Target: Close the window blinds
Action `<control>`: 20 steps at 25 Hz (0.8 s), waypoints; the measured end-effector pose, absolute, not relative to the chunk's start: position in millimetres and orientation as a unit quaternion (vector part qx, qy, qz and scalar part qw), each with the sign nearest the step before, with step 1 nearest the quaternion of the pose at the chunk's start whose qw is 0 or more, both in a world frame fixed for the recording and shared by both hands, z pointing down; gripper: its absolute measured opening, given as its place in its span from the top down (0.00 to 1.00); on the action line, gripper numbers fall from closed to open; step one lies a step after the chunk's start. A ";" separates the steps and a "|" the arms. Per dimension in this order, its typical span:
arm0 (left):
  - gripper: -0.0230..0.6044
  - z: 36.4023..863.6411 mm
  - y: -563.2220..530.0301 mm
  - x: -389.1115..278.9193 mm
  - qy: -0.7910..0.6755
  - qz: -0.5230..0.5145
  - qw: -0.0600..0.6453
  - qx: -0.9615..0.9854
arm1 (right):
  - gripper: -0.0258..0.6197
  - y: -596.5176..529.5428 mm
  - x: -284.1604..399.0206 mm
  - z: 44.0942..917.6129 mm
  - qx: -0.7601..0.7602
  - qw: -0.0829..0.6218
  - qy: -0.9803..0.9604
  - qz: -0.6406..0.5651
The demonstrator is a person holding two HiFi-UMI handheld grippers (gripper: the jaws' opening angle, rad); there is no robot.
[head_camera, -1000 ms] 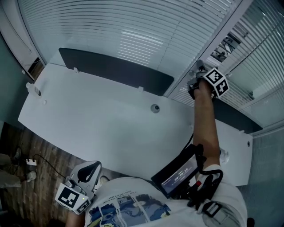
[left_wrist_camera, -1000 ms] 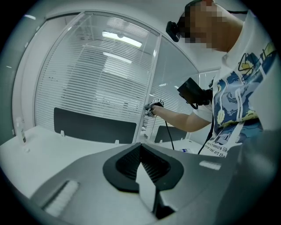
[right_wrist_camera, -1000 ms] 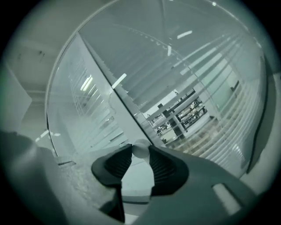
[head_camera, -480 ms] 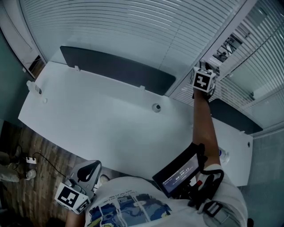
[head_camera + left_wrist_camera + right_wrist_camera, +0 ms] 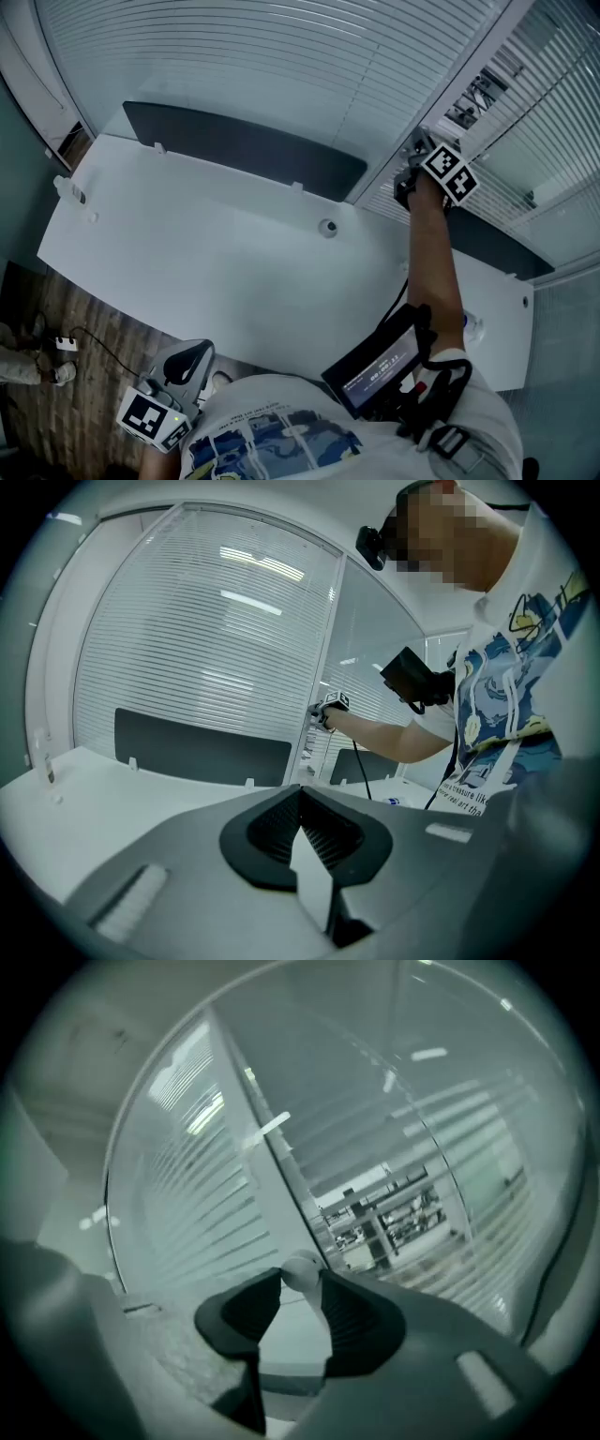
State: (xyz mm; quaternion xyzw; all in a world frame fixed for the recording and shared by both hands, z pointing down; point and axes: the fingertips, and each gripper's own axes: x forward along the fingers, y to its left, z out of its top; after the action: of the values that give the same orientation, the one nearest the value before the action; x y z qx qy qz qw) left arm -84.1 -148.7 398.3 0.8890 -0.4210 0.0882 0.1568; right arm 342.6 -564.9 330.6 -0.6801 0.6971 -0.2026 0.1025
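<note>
Office room, white counter [image 5: 216,253] along a glass wall, wood floor [image 5: 56,309] at the near left with a power strip [image 5: 64,343] on it.

Nearest: left tongs [image 5: 300,803] hang low by the person's hip, off the counter edge. Tips are pressed together with nothing between them.

A dark screen device [image 5: 375,370] is strapped at the person's chest. The right arm [image 5: 433,253] reaches out across the counter's right part.

Mid counter: small dark round object [image 5: 327,227], alone. A dark panel [image 5: 244,145] stands along the counter's far edge.

Far: right tongs [image 5: 302,1283] are up at the white frame post between two panes, clenched on a small white rounded knob [image 5: 300,1265], probably the blinds' control, though the view is too dim to be sure.

Blinds [image 5: 281,66] hang behind the glass, past the dark panel. The slats on the left pane lie close together. On the pane right of the post the slats are gapped, and another room shows through.
</note>
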 end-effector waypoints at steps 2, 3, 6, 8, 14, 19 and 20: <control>0.96 398.1 -148.7 -82.8 -0.419 0.088 0.156 0.890 | 0.76 -564.8 344.3 331.8 -0.655 0.174 0.686 -0.265; 0.96 398.5 -148.7 -82.5 -0.419 0.088 0.156 0.890 | 0.76 -564.7 345.7 332.1 -0.649 0.196 0.679 -0.282; 0.96 399.6 -149.1 -83.6 -0.419 0.087 0.156 0.890 | 0.76 -565.3 350.2 332.8 -0.637 0.232 0.664 -0.316; 0.96 400.2 -149.6 -85.3 -0.420 0.088 0.158 0.889 | 0.77 -566.4 352.2 331.9 -0.636 0.234 0.661 -0.321; 0.96 400.7 -149.7 -84.7 -0.418 0.086 0.159 0.890 | 0.77 -565.5 346.7 327.6 -0.707 0.084 0.667 -0.219; 0.96 402.4 -150.4 -88.1 -0.421 0.086 0.163 0.888 | 0.77 -564.5 342.7 325.5 -0.747 -0.054 0.653 -0.111; 0.96 402.6 -150.5 -88.4 -0.421 0.086 0.163 0.888 | 0.77 -564.5 341.8 325.4 -0.752 -0.079 0.648 -0.091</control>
State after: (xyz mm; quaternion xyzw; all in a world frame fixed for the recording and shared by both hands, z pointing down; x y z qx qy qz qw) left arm -88.4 -150.5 402.6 0.8882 -0.4209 0.0859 0.1631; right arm 341.8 -564.5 325.4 -0.7519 0.6482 -0.0908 -0.0787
